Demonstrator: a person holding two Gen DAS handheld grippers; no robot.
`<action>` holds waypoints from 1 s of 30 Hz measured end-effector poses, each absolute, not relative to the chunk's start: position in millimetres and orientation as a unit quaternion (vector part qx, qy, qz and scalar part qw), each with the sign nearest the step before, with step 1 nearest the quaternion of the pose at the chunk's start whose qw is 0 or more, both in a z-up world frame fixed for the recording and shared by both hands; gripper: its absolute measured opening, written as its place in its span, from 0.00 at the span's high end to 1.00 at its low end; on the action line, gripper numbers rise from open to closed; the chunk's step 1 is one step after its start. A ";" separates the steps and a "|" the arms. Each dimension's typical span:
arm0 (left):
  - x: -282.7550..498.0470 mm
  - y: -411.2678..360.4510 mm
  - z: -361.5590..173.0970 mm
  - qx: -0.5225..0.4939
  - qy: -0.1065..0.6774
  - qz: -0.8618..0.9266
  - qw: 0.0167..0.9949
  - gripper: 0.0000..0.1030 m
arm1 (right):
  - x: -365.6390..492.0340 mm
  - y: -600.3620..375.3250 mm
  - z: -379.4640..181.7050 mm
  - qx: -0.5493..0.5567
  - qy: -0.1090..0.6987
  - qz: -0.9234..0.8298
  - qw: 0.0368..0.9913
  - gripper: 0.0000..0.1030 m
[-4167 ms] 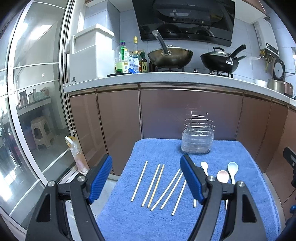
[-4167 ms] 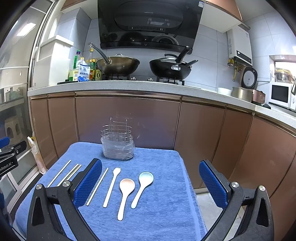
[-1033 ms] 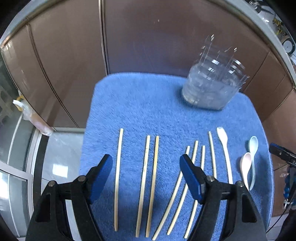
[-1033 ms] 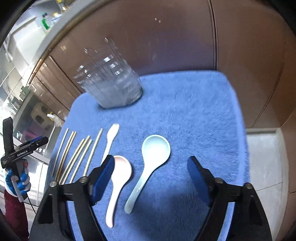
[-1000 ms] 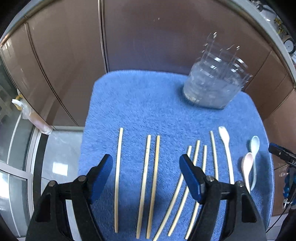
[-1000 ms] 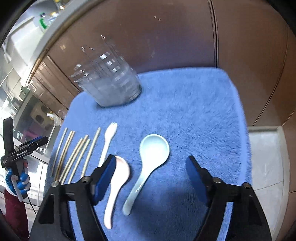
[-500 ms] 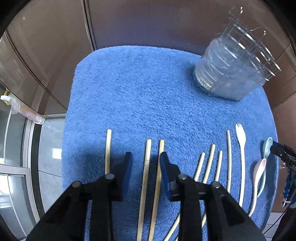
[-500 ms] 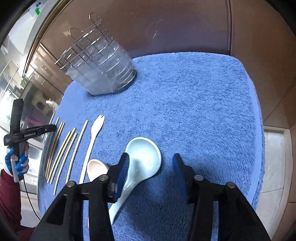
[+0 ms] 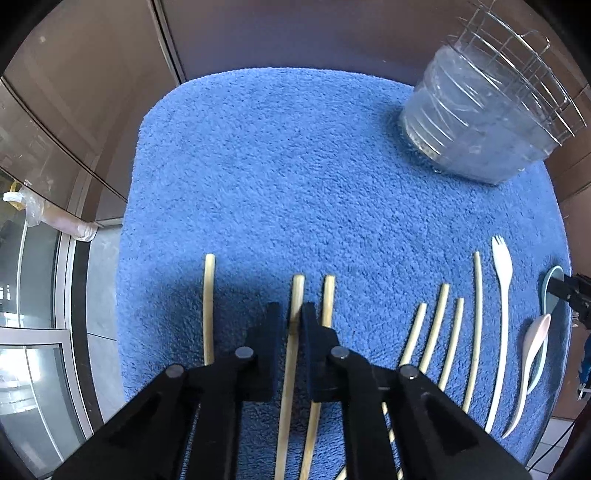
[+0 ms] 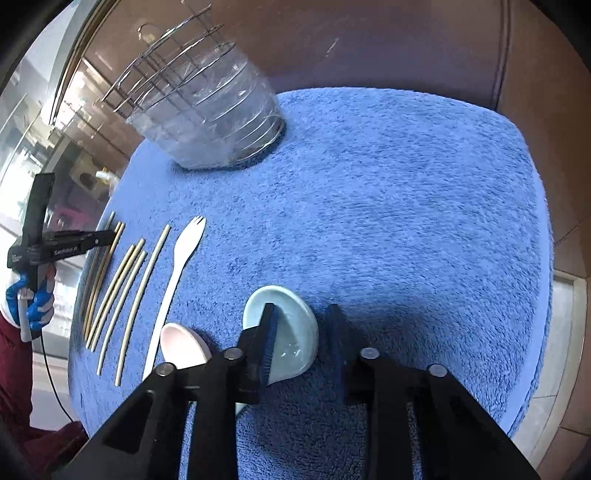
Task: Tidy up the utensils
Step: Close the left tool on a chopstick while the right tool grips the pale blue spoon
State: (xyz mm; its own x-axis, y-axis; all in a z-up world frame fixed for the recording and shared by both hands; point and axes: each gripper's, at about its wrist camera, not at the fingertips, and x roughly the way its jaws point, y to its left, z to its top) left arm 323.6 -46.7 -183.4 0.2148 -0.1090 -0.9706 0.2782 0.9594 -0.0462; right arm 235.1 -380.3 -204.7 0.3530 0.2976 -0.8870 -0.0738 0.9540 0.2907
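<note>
Several wooden chopsticks lie in a row on the blue towel [image 9: 295, 166]. My left gripper [image 9: 289, 318] is shut on one chopstick [image 9: 293, 295], second from the left, down at the towel. A white fork [image 9: 501, 291], a pink spoon [image 9: 532, 350] and a pale blue spoon [image 10: 291, 328] lie to the right. My right gripper [image 10: 301, 317] straddles the blue spoon's bowl, its jaws narrowed around it with a gap still showing on the right. The clear utensil holder with a wire rack [image 9: 484, 122] stands at the far right corner.
Brown cabinet doors [image 9: 258, 33] rise behind the towel. The towel's edges drop to the tiled floor [image 10: 561, 332] on the left and right. The holder also shows in the right wrist view [image 10: 214, 114].
Both grippers have dropped to the towel and closed in. The left one has shut on a chopstick; the right one has narrowed around the blue spoon's bowl.
</note>
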 end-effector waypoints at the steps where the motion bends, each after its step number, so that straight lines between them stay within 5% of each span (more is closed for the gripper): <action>1: 323.7 -47.1 -182.6 0.067 0.613 -0.123 0.777 0.94 | 234.4 -377.9 -204.3 0.097 0.559 0.117 0.815 0.79; 8: 319.3 -33.0 -176.6 0.034 0.593 -0.115 0.796 0.95 | 233.2 -366.1 -202.7 0.078 0.554 0.119 0.820 0.90; 16: 292.1 -6.0 -132.4 0.008 0.527 -0.105 0.843 0.95 | 205.2 -362.6 -180.5 0.053 0.514 0.095 0.851 0.92; 30: 244.0 -20.0 25.8 -0.048 0.322 -0.134 0.936 0.95 | 157.0 -331.5 -49.0 0.002 0.354 0.030 0.935 0.92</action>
